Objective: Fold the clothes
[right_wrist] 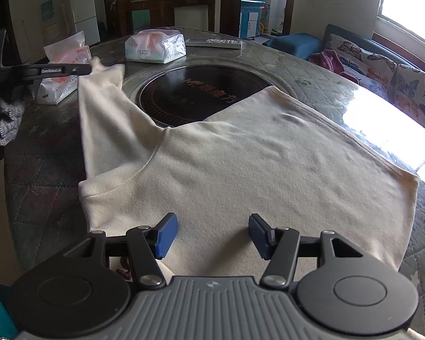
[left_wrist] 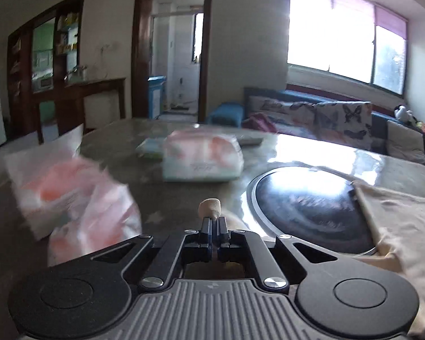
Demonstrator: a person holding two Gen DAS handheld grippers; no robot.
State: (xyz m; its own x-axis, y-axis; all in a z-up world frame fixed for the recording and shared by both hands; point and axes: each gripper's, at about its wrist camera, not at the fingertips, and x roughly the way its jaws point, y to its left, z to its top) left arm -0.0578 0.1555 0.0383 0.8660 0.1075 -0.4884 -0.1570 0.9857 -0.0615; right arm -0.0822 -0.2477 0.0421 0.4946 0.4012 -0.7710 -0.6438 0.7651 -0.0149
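Observation:
A cream long-sleeved shirt (right_wrist: 255, 158) lies spread on the round table, its body partly over the black glass hob. My left gripper (left_wrist: 213, 221) is shut on the cuff of the sleeve (left_wrist: 209, 207); in the right wrist view it (right_wrist: 89, 69) holds the sleeve (right_wrist: 104, 107) stretched out and lifted at the far left. My right gripper (right_wrist: 212, 233) is open, its blue pads (right_wrist: 165, 235) hovering just above the near part of the shirt, empty. The shirt's body also shows in the left wrist view (left_wrist: 405, 226) at right.
A round black induction hob (right_wrist: 201, 93) is set in the quilted table (right_wrist: 311, 85). Two tissue packs (right_wrist: 155, 45) (right_wrist: 63, 68) and a remote (right_wrist: 214, 42) lie at the far side. A sofa with butterfly cushions (right_wrist: 382, 68) stands to the right.

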